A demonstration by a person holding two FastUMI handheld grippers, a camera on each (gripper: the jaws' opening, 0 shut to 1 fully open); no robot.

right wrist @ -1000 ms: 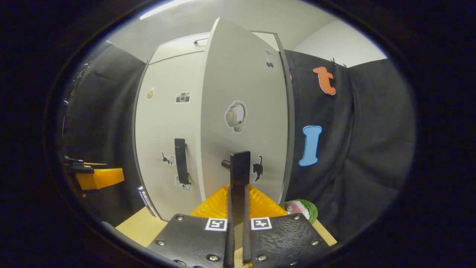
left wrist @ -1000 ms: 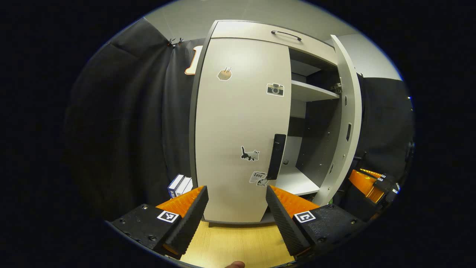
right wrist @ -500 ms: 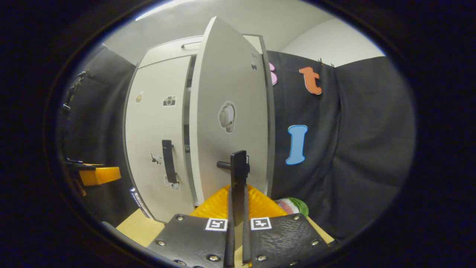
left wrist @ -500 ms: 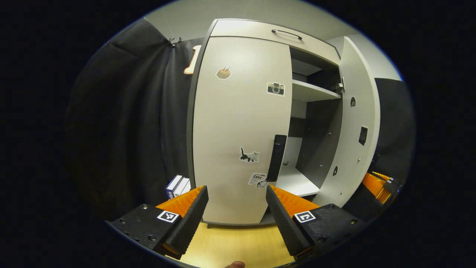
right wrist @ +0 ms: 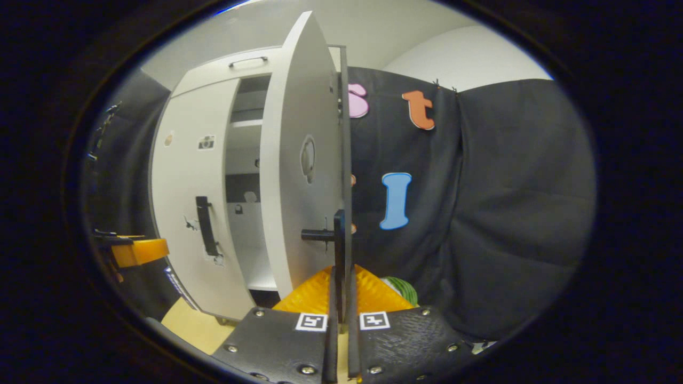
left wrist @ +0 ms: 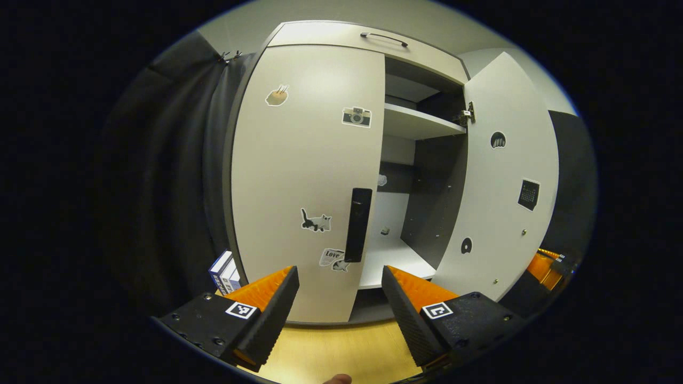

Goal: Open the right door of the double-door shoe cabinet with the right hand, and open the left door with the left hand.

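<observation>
Gripping the right door's (right wrist: 299,160) handle (right wrist: 338,234), my right gripper (right wrist: 340,298) is clenched; ahead of my spread left gripper (left wrist: 340,277), the left door (left wrist: 304,176) carries four stickers, one reading "Love" (left wrist: 332,255).

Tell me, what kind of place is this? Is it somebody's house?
Probably not a real home: it looks like a practice booth. A shoe cabinet covered in stickers stands on a wooden floor, and black cloth hangs around it where walls would be.

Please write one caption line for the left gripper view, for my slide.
Open left gripper faces the closed pale-grey left cabinet door and its black bar handle; right door swung open.
</observation>
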